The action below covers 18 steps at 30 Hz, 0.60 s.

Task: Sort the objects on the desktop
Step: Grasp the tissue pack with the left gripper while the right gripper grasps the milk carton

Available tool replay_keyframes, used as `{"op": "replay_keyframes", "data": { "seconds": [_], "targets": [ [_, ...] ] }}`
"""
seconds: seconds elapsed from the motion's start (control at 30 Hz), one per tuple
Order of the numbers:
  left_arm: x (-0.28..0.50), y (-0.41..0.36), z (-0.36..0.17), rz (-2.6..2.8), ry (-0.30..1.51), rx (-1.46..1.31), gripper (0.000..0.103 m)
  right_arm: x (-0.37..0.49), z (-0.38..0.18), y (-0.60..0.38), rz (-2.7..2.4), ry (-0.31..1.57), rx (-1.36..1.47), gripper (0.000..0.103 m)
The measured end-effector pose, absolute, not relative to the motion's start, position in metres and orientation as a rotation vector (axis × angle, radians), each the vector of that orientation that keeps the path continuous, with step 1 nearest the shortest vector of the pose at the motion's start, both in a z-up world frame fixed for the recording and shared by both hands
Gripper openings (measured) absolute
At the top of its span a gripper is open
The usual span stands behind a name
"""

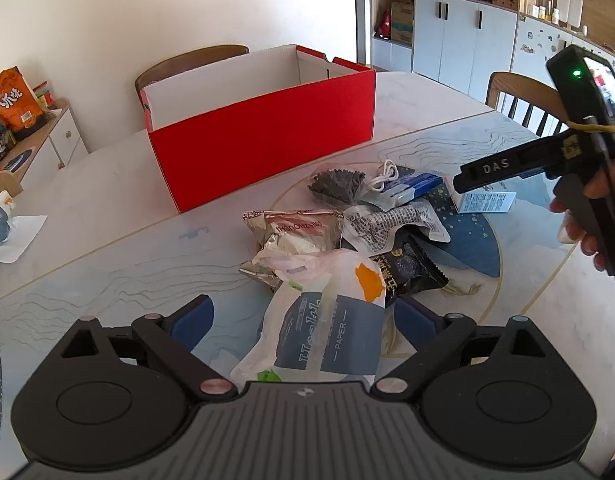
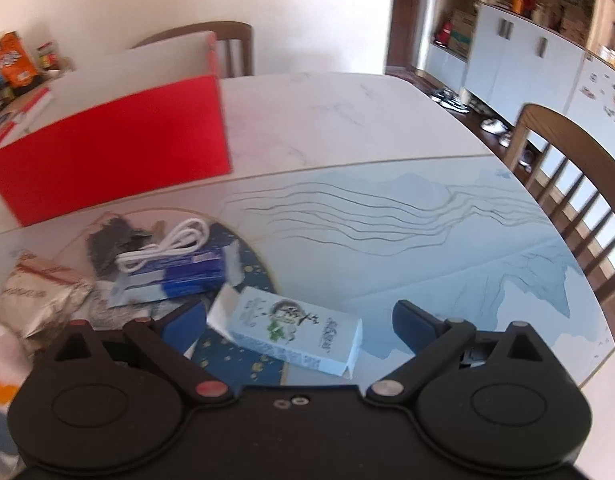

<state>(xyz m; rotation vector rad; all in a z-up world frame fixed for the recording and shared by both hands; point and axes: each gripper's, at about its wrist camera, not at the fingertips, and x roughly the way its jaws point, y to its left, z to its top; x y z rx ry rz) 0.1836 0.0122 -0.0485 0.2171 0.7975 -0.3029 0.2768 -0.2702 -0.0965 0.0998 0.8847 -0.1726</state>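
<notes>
Tissue pack (image 1: pixel 323 332), soft and light in slippery plastic, lies on the table (image 1: pixel 107 240) between the spread fingers of your left gripper (image 1: pixel 303 320), so pinch its thick middle, while your right gripper (image 2: pixel 299 320) hangs spread over the small carton (image 2: pixel 295 328).

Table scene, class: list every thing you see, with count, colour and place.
Box: one, red, open, far side of table.
Tissue pack: one, white and blue, between the left fingers.
Foil packet: one, silver, mid pile.
Black packet: one, right of the tissue pack.
Cable: one, white, atop a blue box.
Carton: one, pale blue, between the right fingers.
Chairs: two, wooden.
Left hand-held gripper: open.
Right hand-held gripper: open.
</notes>
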Motion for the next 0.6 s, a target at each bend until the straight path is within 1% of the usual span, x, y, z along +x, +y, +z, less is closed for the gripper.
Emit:
{"op": "replay_keyframes", "data": {
  "seconds": [0.13, 0.33, 0.47, 0.57, 0.6],
  "targets": [
    [0.184, 0.013, -0.050, -0.305, 0.795, 0.216, 0.100, 0.285, -0.103, -0.274, -0.197, 0.911, 0.146, 0.100],
    [0.185, 0.013, -0.053, -0.314, 0.805, 0.223, 0.100, 0.290, -0.112, -0.273, -0.224, 0.930, 0.138, 0.101],
    [0.187, 0.013, -0.056, -0.312, 0.826, 0.216, 0.100, 0.290, -0.119, -0.283, -0.232, 0.962, 0.192, 0.101],
    [0.187, 0.015, -0.059, -0.309, 0.843, 0.201, 0.100, 0.290, -0.120, -0.283, -0.222, 0.973, 0.199, 0.099],
    [0.186, 0.015, -0.060, -0.305, 0.844, 0.200, 0.100, 0.290, -0.120, -0.282, -0.216, 0.976, 0.197, 0.096]
  ]
}}
